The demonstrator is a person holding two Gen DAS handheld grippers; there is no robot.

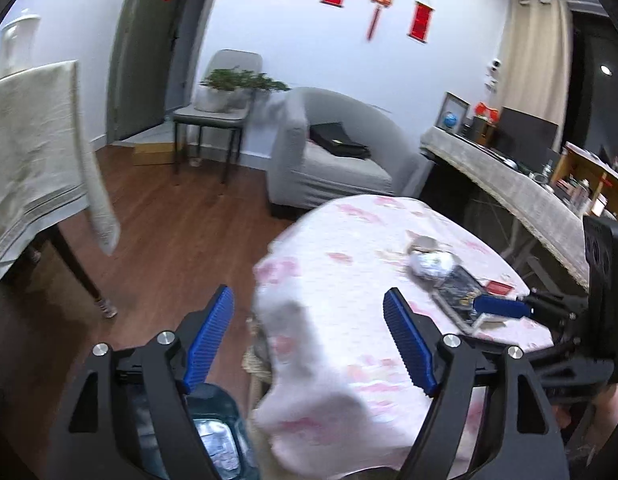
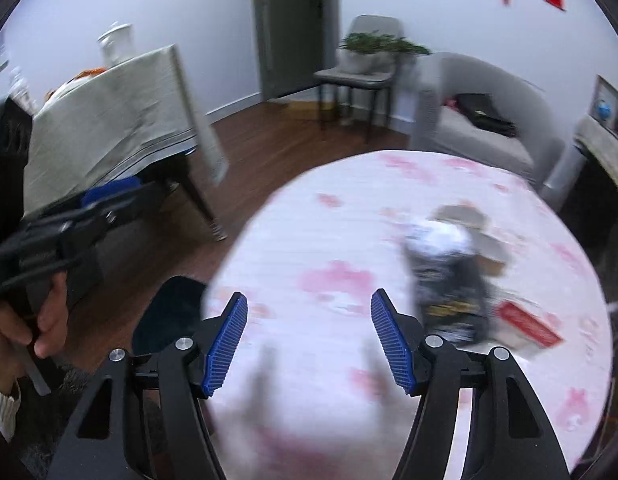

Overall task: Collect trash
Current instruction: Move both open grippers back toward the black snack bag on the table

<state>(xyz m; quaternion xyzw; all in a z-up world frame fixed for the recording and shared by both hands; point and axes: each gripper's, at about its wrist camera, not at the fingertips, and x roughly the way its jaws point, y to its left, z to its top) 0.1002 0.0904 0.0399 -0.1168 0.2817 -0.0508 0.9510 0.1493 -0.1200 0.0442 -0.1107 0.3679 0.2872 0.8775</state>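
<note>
Above tablecloth, right tool wide, empty

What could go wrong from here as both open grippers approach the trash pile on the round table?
The dark glossy wrapper, crumpled white wad and red packet overlap, so the right gripper may pinch several or scatter them. The pink floral tablecloth could get pinched too. Motion blur suggests a fast approach, risking a mistimed closing.

Crumpled white wrapper, dark packet and red box lie clustered together.
</note>
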